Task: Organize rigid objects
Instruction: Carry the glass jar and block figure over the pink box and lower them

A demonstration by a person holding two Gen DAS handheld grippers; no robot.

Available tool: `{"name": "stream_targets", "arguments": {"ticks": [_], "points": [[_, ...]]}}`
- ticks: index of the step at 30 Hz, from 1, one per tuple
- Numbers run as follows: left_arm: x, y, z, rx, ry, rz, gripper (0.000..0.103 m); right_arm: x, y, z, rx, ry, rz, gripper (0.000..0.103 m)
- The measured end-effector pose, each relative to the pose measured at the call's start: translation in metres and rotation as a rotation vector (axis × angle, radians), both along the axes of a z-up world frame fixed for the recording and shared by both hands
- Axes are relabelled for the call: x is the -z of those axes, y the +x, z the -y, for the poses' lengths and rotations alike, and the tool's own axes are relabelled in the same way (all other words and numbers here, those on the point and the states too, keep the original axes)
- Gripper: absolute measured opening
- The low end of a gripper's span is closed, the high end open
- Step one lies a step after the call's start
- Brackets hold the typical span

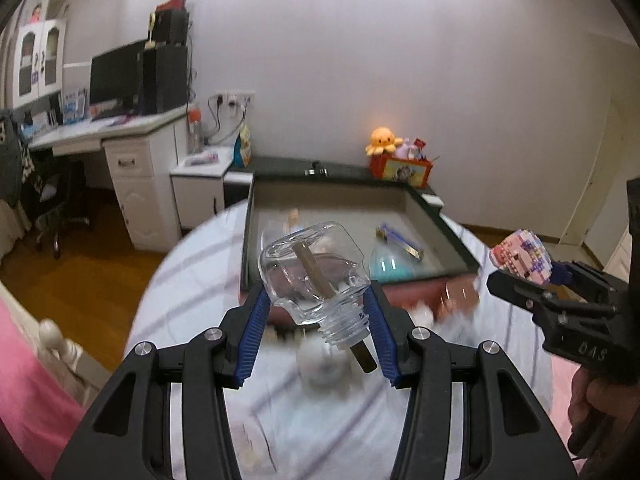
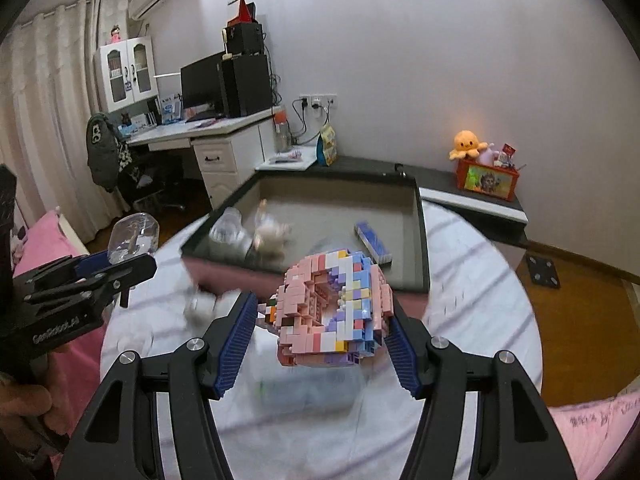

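Note:
My left gripper (image 1: pixel 316 312) is shut on a clear glass bottle (image 1: pixel 312 268) with a brown stick through its neck, held above the round table near the box. It also shows in the right wrist view (image 2: pixel 132 236). My right gripper (image 2: pixel 320 320) is shut on a pink, white and blue brick model (image 2: pixel 332 304), held above the table in front of the box. The model also shows in the left wrist view (image 1: pixel 520 254). The dark-rimmed open box (image 1: pixel 344 188) (image 2: pixel 418 240) sits at the table's far side.
In the box lie a blue packet (image 2: pixel 374 242), a plush toy (image 2: pixel 270 232), a clear item (image 2: pixel 228 228) and a teal dome (image 1: pixel 386 266). Blurred small things lie on the striped tablecloth (image 2: pixel 472 280). An orange octopus toy (image 2: pixel 466 144) sits on a shelf behind. A desk (image 2: pixel 208 128) stands at the left.

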State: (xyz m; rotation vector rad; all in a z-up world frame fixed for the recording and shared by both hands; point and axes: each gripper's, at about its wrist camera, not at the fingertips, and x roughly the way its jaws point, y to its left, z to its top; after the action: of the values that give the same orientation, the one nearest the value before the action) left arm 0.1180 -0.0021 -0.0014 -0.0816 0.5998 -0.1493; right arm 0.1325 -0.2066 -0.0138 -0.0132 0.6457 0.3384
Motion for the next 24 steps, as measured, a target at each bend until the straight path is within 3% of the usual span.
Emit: {"name": "stream_targets", "arguments": {"ticks": [6, 13, 19, 24], "points": [[-0.010, 0.063, 0.006, 0.028, 0.015, 0.002, 0.049, -0.011, 0.075, -0.001, 0.023, 0.012, -0.028, 0.063], [-0.001, 0.152, 0.016, 0.030, 0.010, -0.062, 0.049, 0.010, 0.158, -0.002, 0.050, 0.012, -0.150, 0.063], [0.023, 0.202, 0.022, 0.036, 0.013, -0.156, 0.049, 0.037, 0.197, -0.002, 0.058, 0.010, -0.246, 0.063], [0.041, 0.218, 0.027, 0.039, 0.023, -0.228, 0.050, 0.051, 0.210, -0.005, 0.055, 0.020, -0.289, 0.064]]}}
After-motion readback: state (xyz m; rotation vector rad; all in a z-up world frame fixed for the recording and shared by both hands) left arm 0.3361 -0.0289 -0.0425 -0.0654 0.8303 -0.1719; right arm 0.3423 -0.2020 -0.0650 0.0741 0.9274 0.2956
